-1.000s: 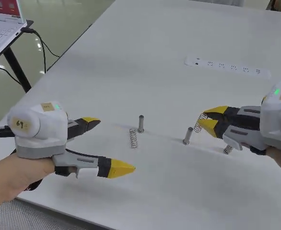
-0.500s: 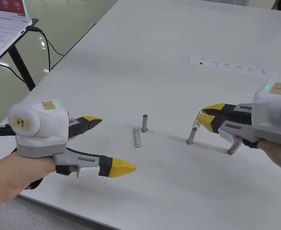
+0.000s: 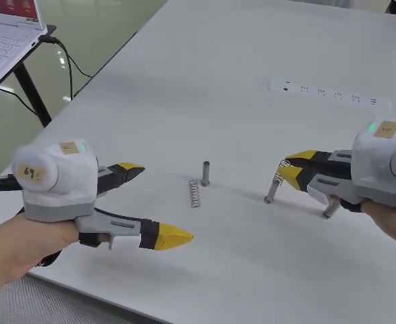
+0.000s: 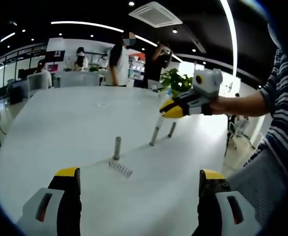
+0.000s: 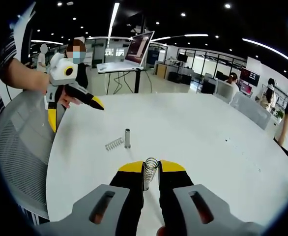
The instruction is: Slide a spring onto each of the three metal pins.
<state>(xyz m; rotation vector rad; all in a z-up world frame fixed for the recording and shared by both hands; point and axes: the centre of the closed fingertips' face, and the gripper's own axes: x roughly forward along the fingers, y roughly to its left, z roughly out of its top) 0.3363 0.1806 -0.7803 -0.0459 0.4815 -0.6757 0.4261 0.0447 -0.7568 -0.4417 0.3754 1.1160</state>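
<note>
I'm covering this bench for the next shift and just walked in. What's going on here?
A person is working two handheld grippers at a white table. The right gripper is shut on a spring, holding it at the top of a metal pin. The left gripper hangs open, holding nothing. A second pin stands bare, with a loose spring lying beside it. A third pin, under the right gripper, appears to carry a spring already.

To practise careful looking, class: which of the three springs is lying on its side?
The loose spring, flat beside the bare pin. The second spring is pinched in the right gripper above the middle pin; the third spring stands upright beneath that gripper.
</note>
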